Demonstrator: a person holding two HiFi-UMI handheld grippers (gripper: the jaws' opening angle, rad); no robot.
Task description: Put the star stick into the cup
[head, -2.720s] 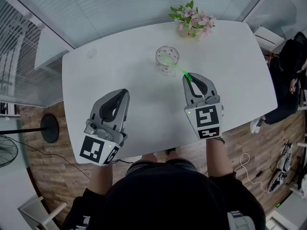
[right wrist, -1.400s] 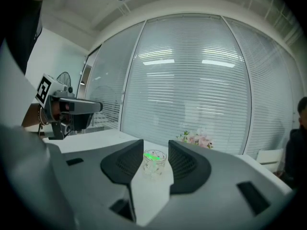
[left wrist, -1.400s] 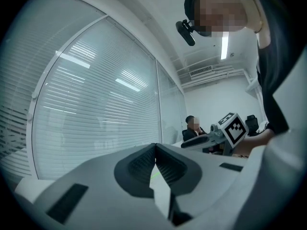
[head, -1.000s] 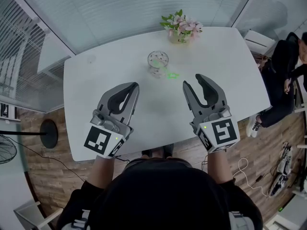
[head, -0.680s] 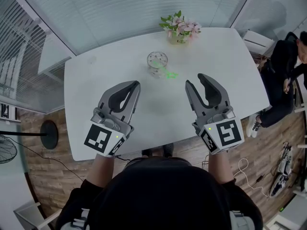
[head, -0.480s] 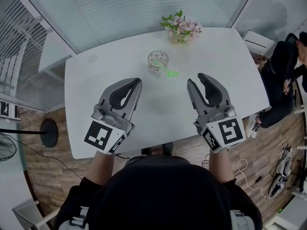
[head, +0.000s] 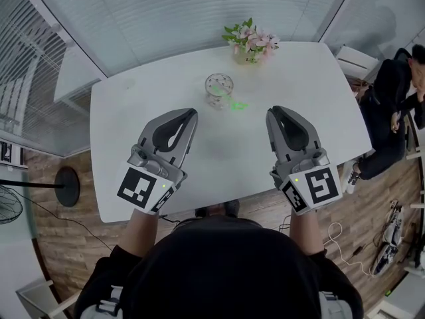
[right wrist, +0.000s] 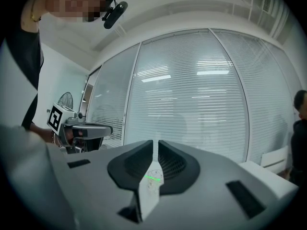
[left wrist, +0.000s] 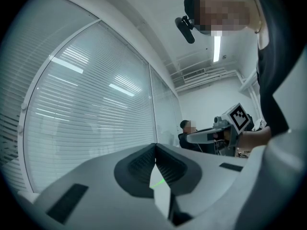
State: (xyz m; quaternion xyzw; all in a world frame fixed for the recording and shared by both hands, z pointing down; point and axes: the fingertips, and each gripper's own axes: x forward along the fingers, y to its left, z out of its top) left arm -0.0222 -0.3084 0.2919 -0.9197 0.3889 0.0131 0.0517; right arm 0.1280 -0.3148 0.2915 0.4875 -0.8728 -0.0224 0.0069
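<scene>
The glass cup (head: 219,88) stands on the white table (head: 133,125), toward the far side. The green star stick (head: 236,104) leans in it, its star end poking out past the rim to the right front. My left gripper (head: 192,113) hovers near and left of the cup, shut and empty. At the near right, my right gripper (head: 275,111) is closing, with a thin slit between the tips and nothing in it. The left gripper view shows shut tips (left wrist: 155,145). Through the slit in the right gripper (right wrist: 155,142) I see the cup (right wrist: 152,176).
A small pot of pink flowers (head: 250,40) stands at the table's far edge behind the cup. A person in dark clothes (head: 397,98) sits off the right end. A round black stand base (head: 67,185) is on the wood floor at the left.
The right gripper held the stick at the cup, then let go and drew back. Over the last second its wide jaws have closed to a slit. The left gripper barely moved.
</scene>
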